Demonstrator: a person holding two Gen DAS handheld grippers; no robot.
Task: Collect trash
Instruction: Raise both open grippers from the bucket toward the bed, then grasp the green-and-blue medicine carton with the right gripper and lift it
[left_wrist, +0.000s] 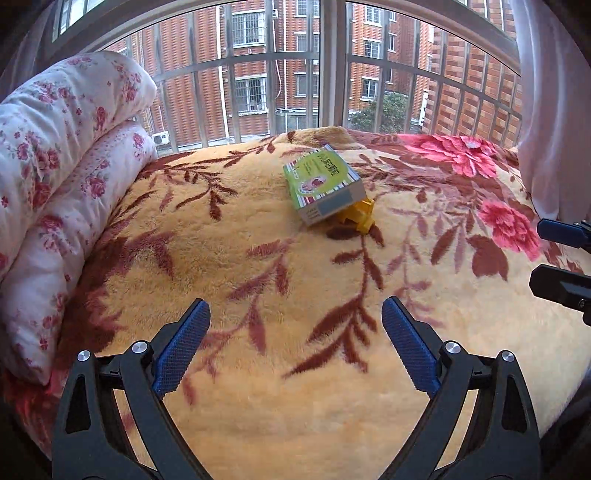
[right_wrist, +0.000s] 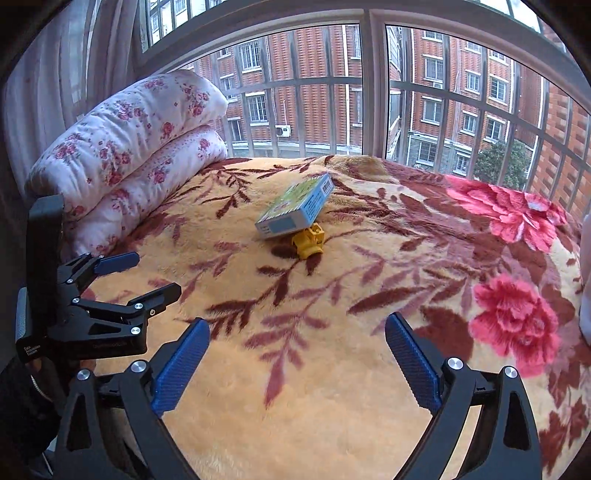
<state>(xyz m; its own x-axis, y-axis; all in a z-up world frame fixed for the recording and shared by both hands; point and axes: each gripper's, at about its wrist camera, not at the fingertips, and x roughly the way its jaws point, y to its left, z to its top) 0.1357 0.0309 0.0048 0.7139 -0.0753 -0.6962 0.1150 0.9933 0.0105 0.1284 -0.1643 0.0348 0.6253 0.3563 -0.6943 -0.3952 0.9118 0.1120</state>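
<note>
1. Beyond your plush floral blanket, barred windows face brick flats.
2. Writing on the green-and-white cardboard box is too blurred to read; the box lies tilted on a yellow plastic piece.
3. Only the right view shows the left gripper's white label.
4. Your left gripper and right gripper gape wide, empty, the box far ahead.

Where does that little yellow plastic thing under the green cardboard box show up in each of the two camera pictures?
Left wrist view: the yellow plastic piece sits just right of centre, peeking out under the green cardboard box's lower right corner.
Right wrist view: it lies near the centre, below the box's near edge.
Shared landmark: the folded floral quilt at left.
</note>
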